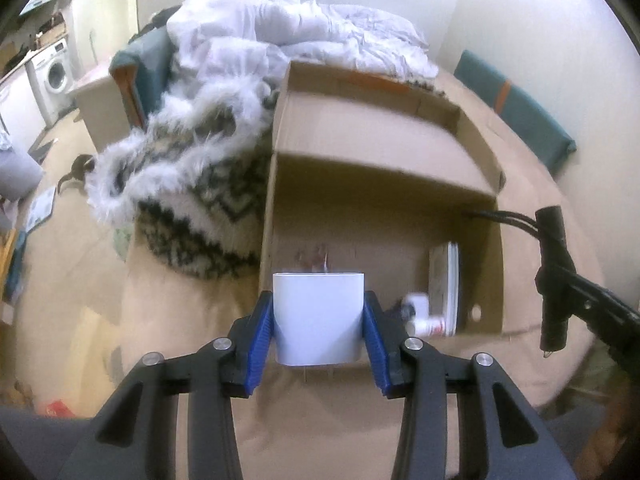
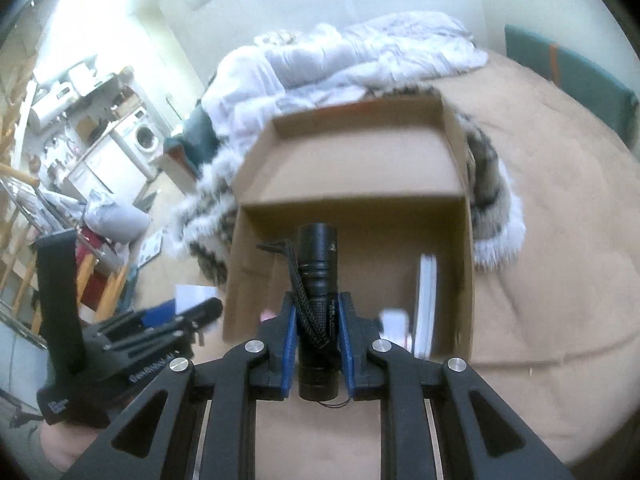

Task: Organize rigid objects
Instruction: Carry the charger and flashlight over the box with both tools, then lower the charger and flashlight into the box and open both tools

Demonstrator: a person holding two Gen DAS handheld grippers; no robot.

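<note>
Showing white lettering on the left hand-held gripper [image 2: 202, 312], on its black body, too blurred for reading. Carrying small pale print along the black flashlight [image 2: 318, 280], likewise illegible. Bearing a red-and-white label on the small bottle [image 1: 430, 325], unreadable.

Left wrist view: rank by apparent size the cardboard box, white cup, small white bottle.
1. cardboard box, largest by far.
2. white cup, shut in the left tool; it sits nearest the lens, so it looks inflated.
3. small white bottle, lying inside the box, blurred.
</note>
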